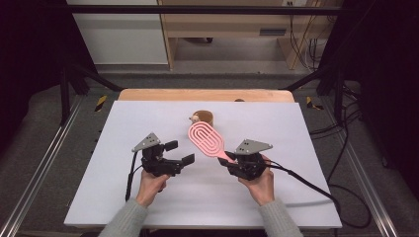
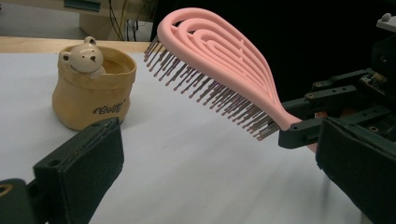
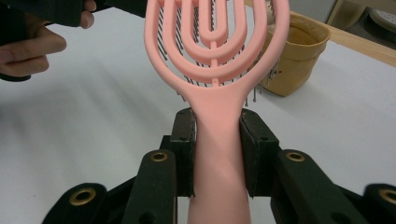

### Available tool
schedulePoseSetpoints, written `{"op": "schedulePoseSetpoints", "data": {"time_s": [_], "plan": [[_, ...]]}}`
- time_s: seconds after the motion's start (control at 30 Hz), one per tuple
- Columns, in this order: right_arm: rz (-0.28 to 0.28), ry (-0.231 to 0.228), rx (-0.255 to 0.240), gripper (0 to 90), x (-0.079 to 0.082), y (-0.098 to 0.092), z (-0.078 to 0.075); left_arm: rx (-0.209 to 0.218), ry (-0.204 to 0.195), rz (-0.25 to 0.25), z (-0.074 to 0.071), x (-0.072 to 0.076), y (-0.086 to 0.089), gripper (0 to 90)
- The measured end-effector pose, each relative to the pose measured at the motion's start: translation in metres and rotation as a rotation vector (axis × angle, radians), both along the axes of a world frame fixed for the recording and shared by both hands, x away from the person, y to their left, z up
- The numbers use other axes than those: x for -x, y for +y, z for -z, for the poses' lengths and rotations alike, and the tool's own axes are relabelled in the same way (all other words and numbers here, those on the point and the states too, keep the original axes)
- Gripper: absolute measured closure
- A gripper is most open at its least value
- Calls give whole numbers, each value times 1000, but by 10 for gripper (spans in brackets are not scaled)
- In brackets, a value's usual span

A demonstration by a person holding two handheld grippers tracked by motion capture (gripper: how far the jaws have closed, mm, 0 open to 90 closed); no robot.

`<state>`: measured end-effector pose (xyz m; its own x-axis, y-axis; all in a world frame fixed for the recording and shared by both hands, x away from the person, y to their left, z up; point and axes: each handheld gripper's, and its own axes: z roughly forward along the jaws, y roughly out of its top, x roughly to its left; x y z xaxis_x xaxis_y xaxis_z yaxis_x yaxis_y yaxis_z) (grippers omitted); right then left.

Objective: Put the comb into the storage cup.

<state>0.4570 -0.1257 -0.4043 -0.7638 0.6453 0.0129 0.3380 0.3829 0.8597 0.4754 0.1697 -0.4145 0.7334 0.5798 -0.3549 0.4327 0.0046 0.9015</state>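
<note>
The right hand-held gripper (image 3: pixel 218 140) held the pink hairbrush (image 1: pixel 206 138) by its handle, lifted off the counter (image 1: pixel 148 118) near the tan pot (image 2: pixel 92 91), likely its destination, while the left hand-held gripper (image 1: pixel 179 152) waited, jaws wide, empty.

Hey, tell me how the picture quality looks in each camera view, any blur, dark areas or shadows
High view: white table evenly lit, surroundings nearly black, small things soft. Left gripper view: pink brush and bear pot fairly sharp, the left gripper close and blurred, black backdrop behind the brush. Right gripper view: brush handle clamped in the right gripper is crisp; pot and hand behind are softer; faint shadows on the table.
</note>
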Motion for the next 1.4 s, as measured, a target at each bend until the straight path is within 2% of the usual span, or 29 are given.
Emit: {"op": "schedulePoseSetpoints", "data": {"time_s": [0.2, 0.77, 1.23, 1.4], "plan": [[-6, 0, -11, 701, 1, 0, -1, 16, 3, 9, -2, -3, -10, 9], [-26, -11, -41, 701, 6, -1, -7, 58, 10, 11, -7, -7, -21, 9], [-31, -25, -45, 701, 9, 1, -9, 91, 39, 15, -6, -10, -32, 24], [-33, -26, -41, 701, 9, 1, -9, 118, 51, 22, -6, -11, -33, 52]]}}
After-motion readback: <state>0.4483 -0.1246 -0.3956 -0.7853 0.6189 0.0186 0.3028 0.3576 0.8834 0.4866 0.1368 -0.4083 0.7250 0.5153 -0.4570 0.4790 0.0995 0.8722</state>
